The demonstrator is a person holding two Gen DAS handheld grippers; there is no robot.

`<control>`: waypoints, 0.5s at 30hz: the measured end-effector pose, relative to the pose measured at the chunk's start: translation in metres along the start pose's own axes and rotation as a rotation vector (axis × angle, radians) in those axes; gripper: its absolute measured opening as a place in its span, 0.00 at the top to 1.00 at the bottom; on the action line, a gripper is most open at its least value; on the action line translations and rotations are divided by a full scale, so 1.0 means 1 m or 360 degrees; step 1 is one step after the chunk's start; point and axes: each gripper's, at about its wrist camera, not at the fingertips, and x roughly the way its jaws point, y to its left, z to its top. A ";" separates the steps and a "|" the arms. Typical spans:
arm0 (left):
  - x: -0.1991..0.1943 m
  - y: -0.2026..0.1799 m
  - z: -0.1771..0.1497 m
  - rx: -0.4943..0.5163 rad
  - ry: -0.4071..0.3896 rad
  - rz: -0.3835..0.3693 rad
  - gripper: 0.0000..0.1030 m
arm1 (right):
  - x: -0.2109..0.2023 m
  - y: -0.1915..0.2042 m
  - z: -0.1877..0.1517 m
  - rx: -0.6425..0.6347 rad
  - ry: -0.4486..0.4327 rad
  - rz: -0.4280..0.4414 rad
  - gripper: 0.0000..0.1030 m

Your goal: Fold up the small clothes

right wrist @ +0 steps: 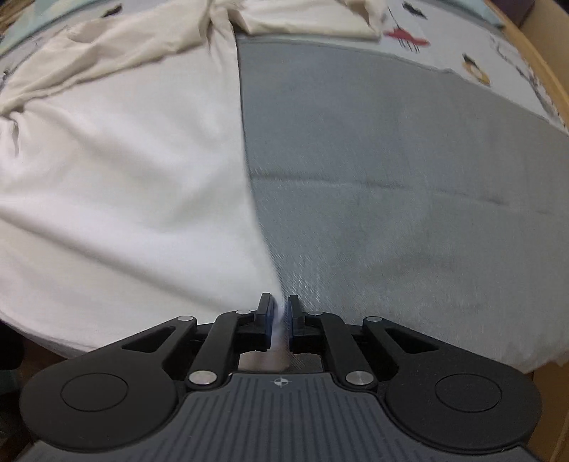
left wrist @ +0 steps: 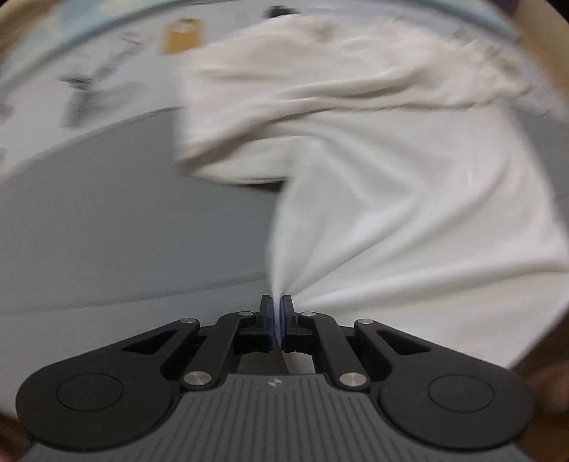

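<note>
A white garment (left wrist: 409,184) lies spread on a grey mat (left wrist: 106,220). My left gripper (left wrist: 276,302) is shut on a corner of it, and the cloth fans out ahead and to the right. In the right wrist view the same garment (right wrist: 117,170) covers the left half of the grey mat (right wrist: 409,177). My right gripper (right wrist: 278,304) is shut on another corner of its near edge. The far part of the garment is bunched and creased. The left view is blurred by motion.
A folded cream cloth (right wrist: 313,17) lies at the far edge of the mat. A light printed sheet (right wrist: 480,64) with small figures lies beyond the mat. An orange object (left wrist: 181,35) lies far left. A wooden edge (right wrist: 547,78) runs along the right.
</note>
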 end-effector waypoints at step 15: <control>-0.012 0.094 -0.032 -0.0645 -0.0019 -0.0242 0.78 | 0.003 0.074 0.029 -0.0111 -0.0099 0.0204 0.61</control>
